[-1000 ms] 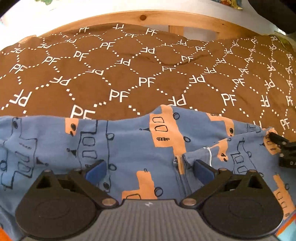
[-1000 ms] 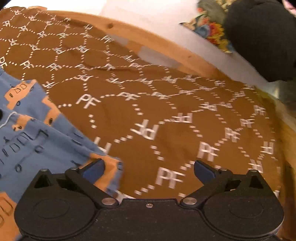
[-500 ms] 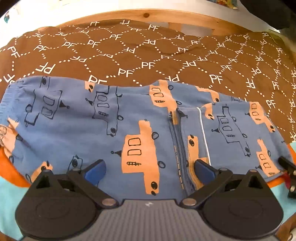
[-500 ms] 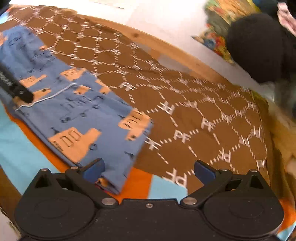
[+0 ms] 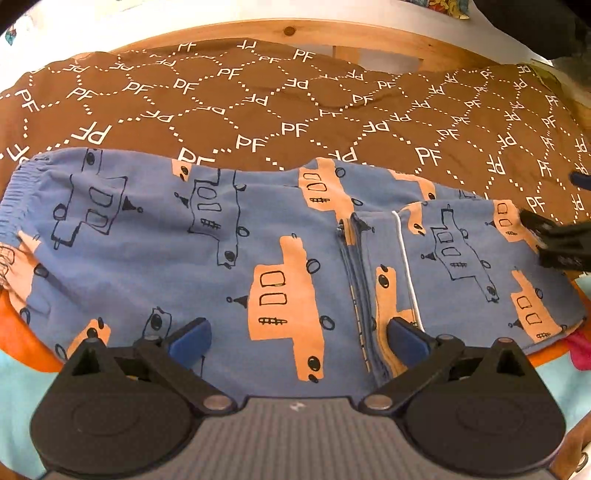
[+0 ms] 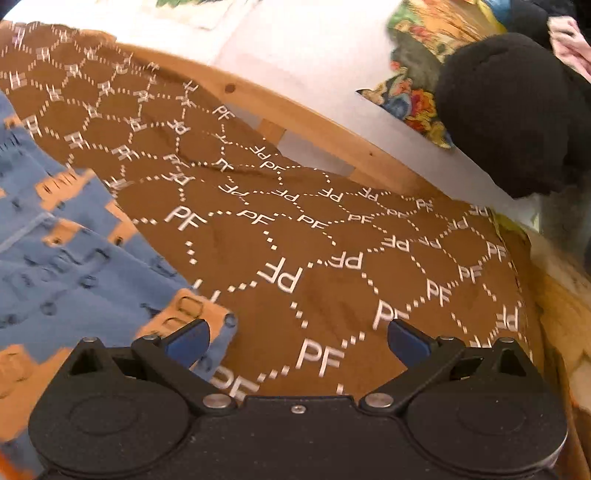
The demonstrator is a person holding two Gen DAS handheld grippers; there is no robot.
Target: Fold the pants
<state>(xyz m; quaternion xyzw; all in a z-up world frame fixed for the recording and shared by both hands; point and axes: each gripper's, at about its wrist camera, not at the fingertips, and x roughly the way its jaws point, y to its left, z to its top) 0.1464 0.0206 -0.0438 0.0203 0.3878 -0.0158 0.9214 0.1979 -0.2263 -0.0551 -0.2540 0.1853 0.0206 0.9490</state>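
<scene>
Both jaws stand released. The left gripper hangs over the pants; the right gripper is at their end. The pants lie as a long band on the brown cover, so a crosswise fold seems left.

left gripper: black, blue pads | right gripper: black, silver screws

Pants lie on the blanket, headboard behind
</scene>
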